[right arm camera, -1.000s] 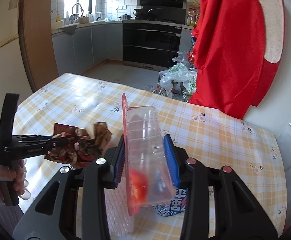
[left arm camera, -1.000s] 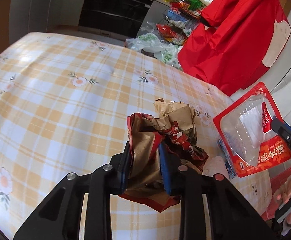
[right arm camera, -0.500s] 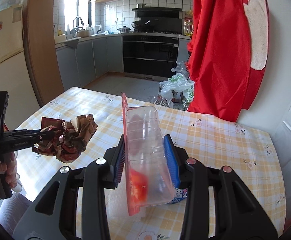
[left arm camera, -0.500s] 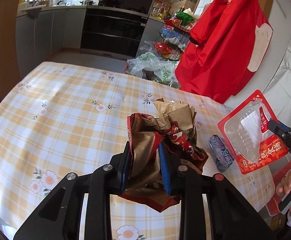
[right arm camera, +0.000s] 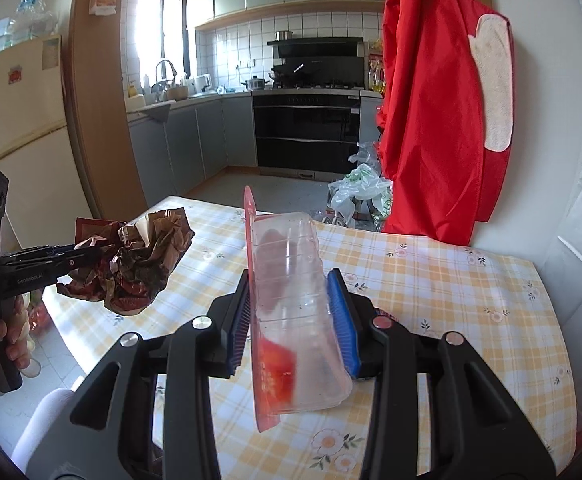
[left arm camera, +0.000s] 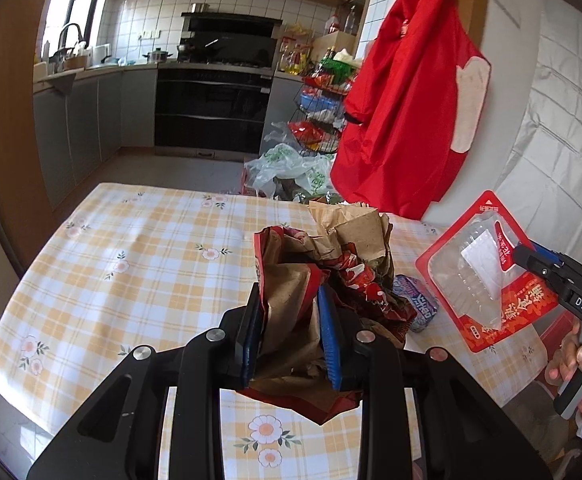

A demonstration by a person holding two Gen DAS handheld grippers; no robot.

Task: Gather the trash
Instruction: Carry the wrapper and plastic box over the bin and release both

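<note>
We hold both pieces clear above the checked yellow tablecloth (left arm camera: pixel 139 272) for carrying off: left gripper (left arm camera: pixel 291 320) clamps the crumpled brown-and-red paper wrapper (left arm camera: pixel 323 264), right gripper (right arm camera: pixel 293 312) pinches the clear plastic tray with red backing (right arm camera: pixel 291 304).

One crumpled paper wad (left arm camera: pixel 327 276), one plastic blister pack (right arm camera: pixel 295 312), one blue wrapper (left arm camera: pixel 417 304), two grippers (left arm camera: pixel 291 336) (right arm camera: pixel 291 320)
</note>
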